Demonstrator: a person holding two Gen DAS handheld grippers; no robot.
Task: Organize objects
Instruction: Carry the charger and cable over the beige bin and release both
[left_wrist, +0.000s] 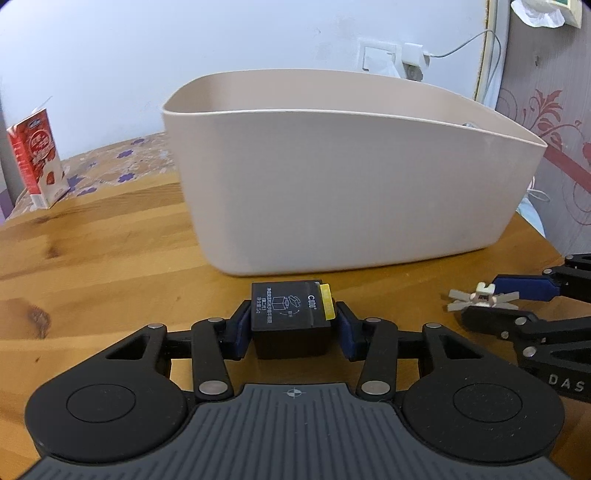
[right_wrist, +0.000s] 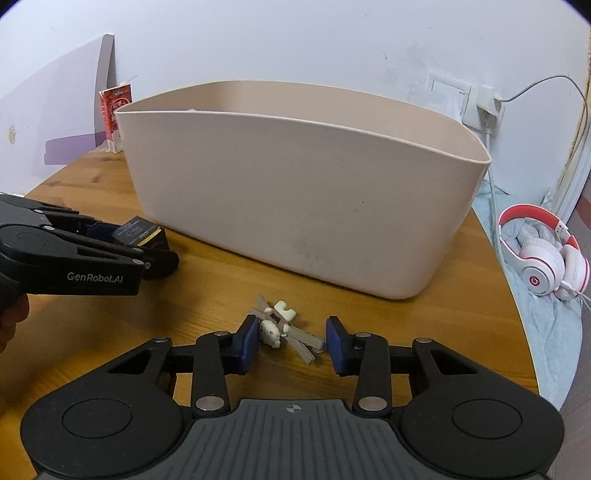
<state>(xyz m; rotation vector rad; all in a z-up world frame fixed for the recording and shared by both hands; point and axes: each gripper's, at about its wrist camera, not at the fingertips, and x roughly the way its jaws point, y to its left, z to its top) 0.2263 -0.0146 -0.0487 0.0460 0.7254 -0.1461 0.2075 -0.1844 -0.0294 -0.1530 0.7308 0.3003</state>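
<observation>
A beige bin (right_wrist: 303, 192) is seen at frame centre on the wooden tabletop (right_wrist: 207, 280). Below it, a small white toy (right_wrist: 275, 325) lies between the right claw's (right_wrist: 291, 341) blue pads, the left one touching it. At left, a black box (right_wrist: 137, 230) is clamped by the left claw (right_wrist: 146, 240).

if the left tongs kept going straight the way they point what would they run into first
Most likely the near wall of the beige bin, just past the small black box between the left tongs. They also tilt down, so the wooden table might come first; depth is unclear.
</observation>
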